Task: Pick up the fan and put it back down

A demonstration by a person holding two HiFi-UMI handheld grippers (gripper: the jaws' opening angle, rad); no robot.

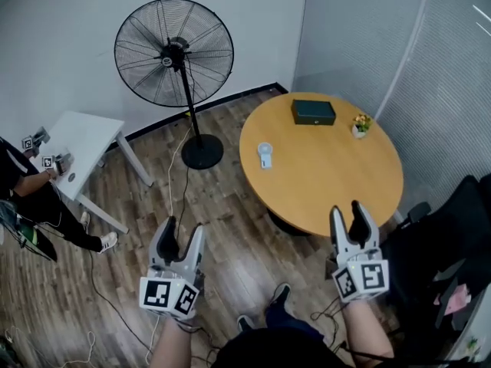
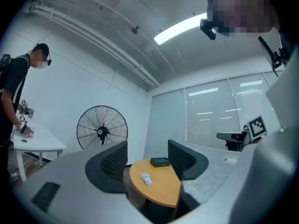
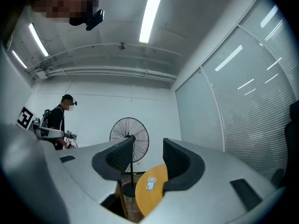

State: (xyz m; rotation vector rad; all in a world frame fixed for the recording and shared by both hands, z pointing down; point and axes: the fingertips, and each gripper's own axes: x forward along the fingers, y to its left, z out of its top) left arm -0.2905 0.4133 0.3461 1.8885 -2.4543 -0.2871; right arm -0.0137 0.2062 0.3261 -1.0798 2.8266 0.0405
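Note:
A small white hand-held fan (image 1: 265, 155) lies flat on the round wooden table (image 1: 337, 182), near its left edge. It also shows between the jaws in the left gripper view as the small fan (image 2: 145, 178) and in the right gripper view as the small fan (image 3: 150, 184), far off in both. My left gripper (image 1: 184, 227) hangs open over the wood floor, left of the table, with nothing in it. My right gripper (image 1: 347, 210) is open and empty at the table's near edge. A large black pedestal fan (image 1: 174, 52) stands by the back wall.
A black box (image 1: 313, 112) and a small potted plant (image 1: 360, 123) sit at the table's far side. A person (image 1: 23, 182) stands at a white side table (image 1: 84, 140) on the left. A black chair (image 1: 453, 236) is at right. Cables trail over the floor.

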